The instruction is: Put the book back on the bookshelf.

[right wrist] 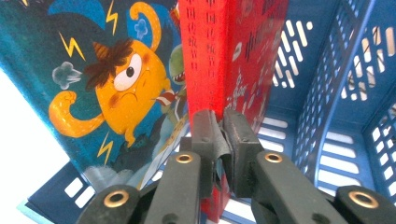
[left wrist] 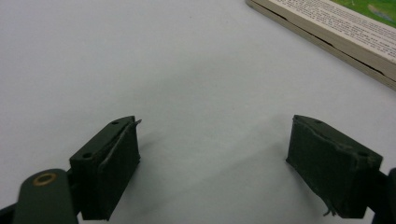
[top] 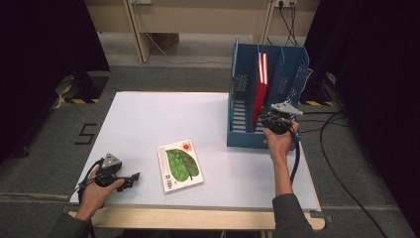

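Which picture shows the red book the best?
The right gripper view: the red book stands close up in the blue rack, its cover print visible, with the right gripper shut on its edge. The high view shows it small and far off, upright in the rack's middle slot. The left gripper view looks at the white table and another book's corner.

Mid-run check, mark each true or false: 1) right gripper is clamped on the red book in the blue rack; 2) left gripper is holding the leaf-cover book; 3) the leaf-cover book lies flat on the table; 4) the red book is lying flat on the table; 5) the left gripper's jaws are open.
1) True: the right gripper is shut on the red book, which stands in the blue rack.
2) False: the left gripper holds nothing; the leaf-cover book lies apart from it.
3) True: it lies flat on the table.
4) False: it stands upright in the rack.
5) True: the jaws stand wide apart over bare table.
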A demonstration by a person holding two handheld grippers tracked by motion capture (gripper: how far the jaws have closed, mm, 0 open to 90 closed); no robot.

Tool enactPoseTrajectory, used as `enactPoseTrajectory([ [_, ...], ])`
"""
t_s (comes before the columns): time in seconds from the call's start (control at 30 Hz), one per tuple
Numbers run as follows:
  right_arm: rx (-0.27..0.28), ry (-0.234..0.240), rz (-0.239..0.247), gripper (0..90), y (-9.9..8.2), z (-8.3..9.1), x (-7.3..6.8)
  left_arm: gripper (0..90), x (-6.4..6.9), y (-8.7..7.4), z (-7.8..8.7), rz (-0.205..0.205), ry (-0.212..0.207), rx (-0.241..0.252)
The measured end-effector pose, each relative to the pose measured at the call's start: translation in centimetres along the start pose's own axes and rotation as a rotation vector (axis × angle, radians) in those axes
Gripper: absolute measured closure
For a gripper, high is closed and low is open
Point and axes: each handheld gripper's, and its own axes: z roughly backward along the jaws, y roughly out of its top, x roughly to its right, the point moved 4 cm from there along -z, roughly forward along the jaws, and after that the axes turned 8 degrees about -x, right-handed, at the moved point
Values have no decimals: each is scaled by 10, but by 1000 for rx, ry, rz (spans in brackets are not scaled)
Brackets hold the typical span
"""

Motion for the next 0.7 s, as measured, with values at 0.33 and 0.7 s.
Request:
enactPoseTrajectory([
  [0.33, 4, -3, 7, 829, 1, -4, 1, 157, 0, 0, 0, 1, -1, 0],
  [0.7, 12, -27, 13, 676, -1, 14, -3, 157, -1, 0, 1, -2, 0, -2],
])
